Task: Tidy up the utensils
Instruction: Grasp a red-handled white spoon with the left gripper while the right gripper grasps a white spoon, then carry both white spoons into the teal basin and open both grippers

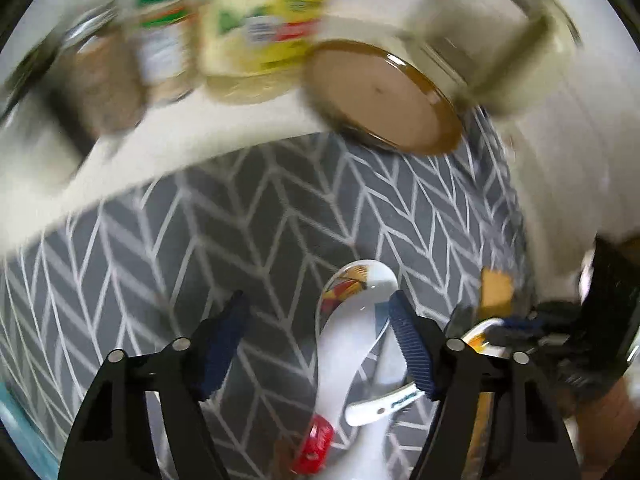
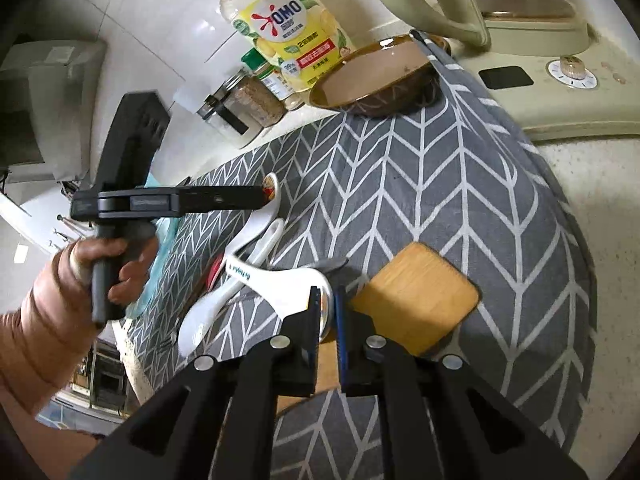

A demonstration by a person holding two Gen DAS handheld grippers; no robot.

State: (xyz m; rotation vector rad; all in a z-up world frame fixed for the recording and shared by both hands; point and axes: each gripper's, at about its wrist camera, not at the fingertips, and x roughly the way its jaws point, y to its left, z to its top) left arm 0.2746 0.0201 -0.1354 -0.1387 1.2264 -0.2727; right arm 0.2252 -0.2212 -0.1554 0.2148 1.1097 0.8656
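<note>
Several containers at 12 o'clock past grey chevron cloth [image 2: 420,168]: brown bowl [image 2: 368,76], contents not discernible; detergent bottle [image 2: 288,36]; glass jar [image 2: 244,108] holding brownish grains. White ceramic spoons [image 2: 248,264] piled on cloth near 9 o'clock of wooden board [image 2: 416,296]. Left gripper [image 1: 316,312] spread wide over patterned spoon [image 1: 352,312], held level by hand [image 2: 108,264]. Right gripper [image 2: 328,312] pinched onto spoon bowl [image 2: 326,304].

Left wrist view low and close over the grey herringbone-patterned cloth [image 1: 256,216], blurred, facing the brown glazed ceramic bowl [image 1: 380,100], right wrist view higher, further back from that bowl [image 2: 372,80], looking down across the same cloth [image 2: 460,168], both sharing cloth and bowl
</note>
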